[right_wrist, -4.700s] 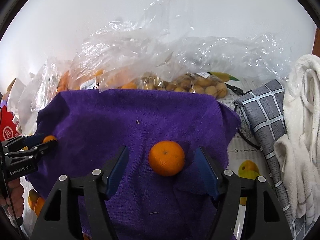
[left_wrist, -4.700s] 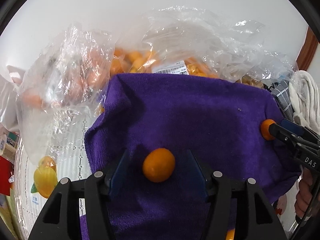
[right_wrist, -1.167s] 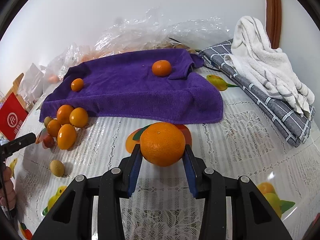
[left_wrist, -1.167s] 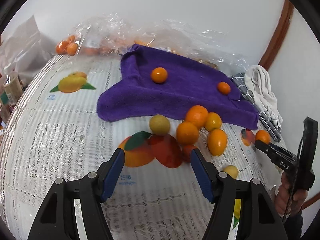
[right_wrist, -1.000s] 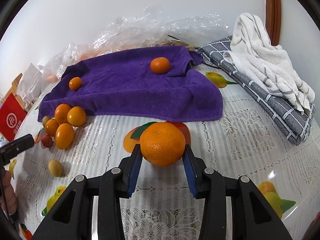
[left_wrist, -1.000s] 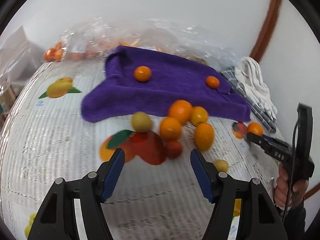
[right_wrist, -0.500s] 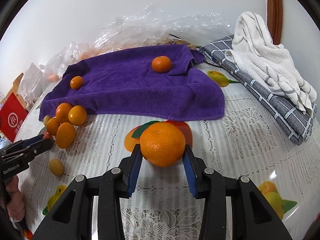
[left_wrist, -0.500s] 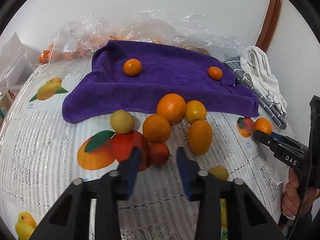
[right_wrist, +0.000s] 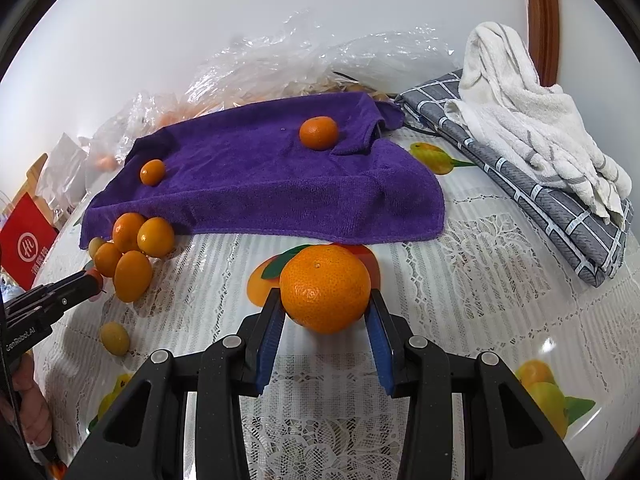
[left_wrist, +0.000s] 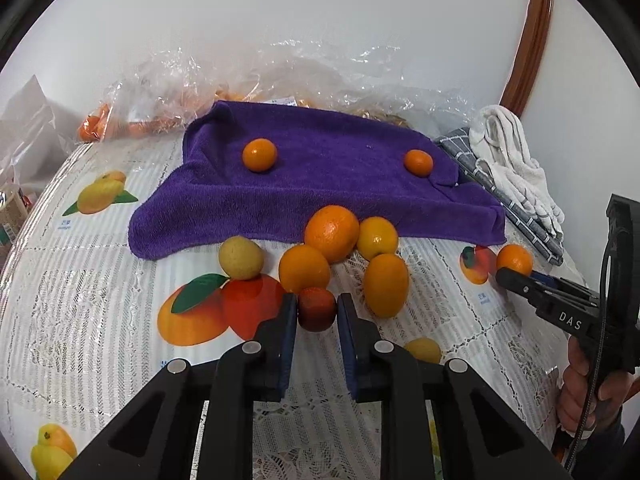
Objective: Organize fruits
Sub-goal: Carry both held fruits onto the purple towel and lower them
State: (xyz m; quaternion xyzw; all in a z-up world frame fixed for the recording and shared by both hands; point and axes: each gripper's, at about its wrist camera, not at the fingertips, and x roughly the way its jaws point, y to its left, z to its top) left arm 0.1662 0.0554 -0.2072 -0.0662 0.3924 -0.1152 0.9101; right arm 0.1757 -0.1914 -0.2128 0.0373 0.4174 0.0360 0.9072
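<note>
Left tool [left_wrist: 317,312] clenched across the middle of a small red fruit [left_wrist: 316,309] on the table [left_wrist: 100,312], right tool [right_wrist: 325,314] gripping a mandarin [right_wrist: 325,288] at its widest girth; both fruits probably light, round, easily bruised.

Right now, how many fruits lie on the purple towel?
2: a small orange fruit near the purple towel's left end and a mandarin near its right end. Folds may hide others.

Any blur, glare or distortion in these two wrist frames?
Left wrist: sharp, strong fisheye bowing of the tablecloth, black vignette corners, soft shadowless light. Right wrist: equally sharp, a small glare patch on the tablecloth, glints on the plastic bags.
</note>
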